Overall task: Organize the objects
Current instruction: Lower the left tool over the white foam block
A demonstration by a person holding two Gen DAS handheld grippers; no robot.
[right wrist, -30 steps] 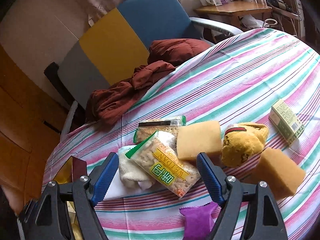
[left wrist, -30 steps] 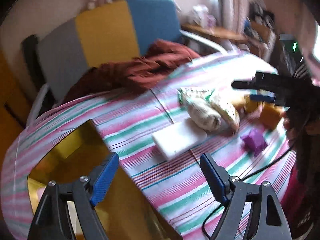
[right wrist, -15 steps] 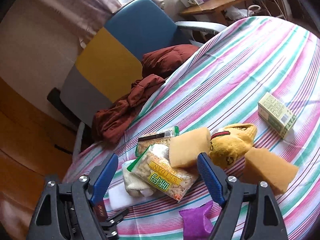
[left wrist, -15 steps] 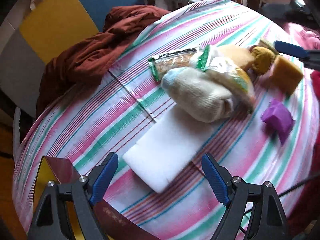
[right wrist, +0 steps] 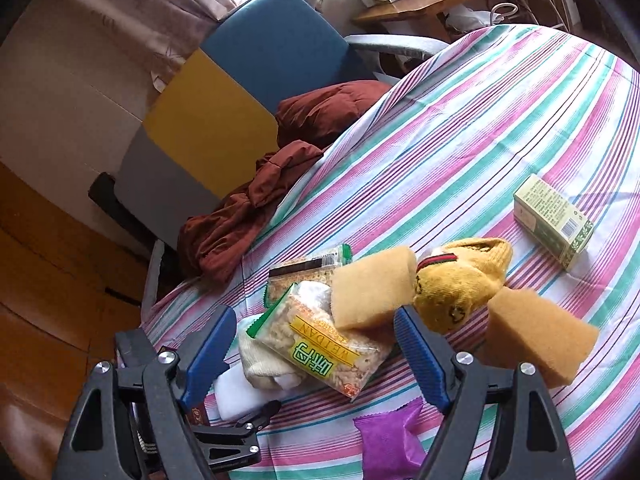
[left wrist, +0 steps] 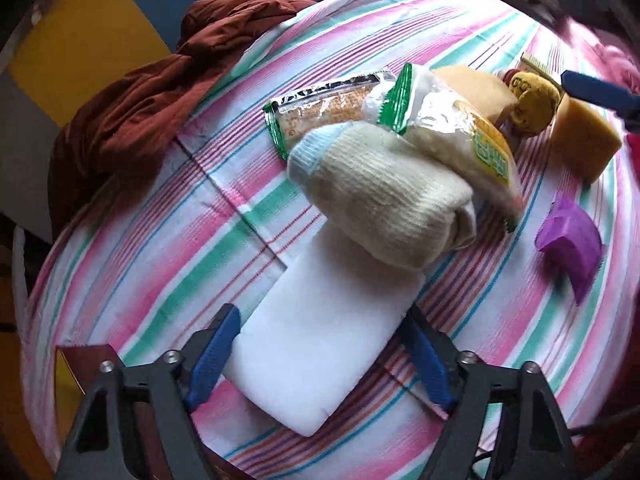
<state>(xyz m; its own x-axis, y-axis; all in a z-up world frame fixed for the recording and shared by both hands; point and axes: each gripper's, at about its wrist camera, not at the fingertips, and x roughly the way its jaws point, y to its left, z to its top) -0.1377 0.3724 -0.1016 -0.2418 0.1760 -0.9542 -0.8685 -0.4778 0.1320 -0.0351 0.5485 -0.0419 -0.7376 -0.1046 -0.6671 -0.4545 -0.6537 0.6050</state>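
Both grippers are staying open. Left gripper point(left wrist: 320, 356) has dropped over the white foam block point(left wrist: 320, 344) at the table's point(left wrist: 140, 280) near edge, jaws just closing around it, not visibly pinching yet. Right gripper point(right wrist: 310, 350) is hovering empty over the snack packet point(right wrist: 320, 348).

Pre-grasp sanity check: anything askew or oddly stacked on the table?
Yes. The cream sock lies across the far end of the white foam block, and the snack bag leans on the sock. Lifting the block would likely tip both.
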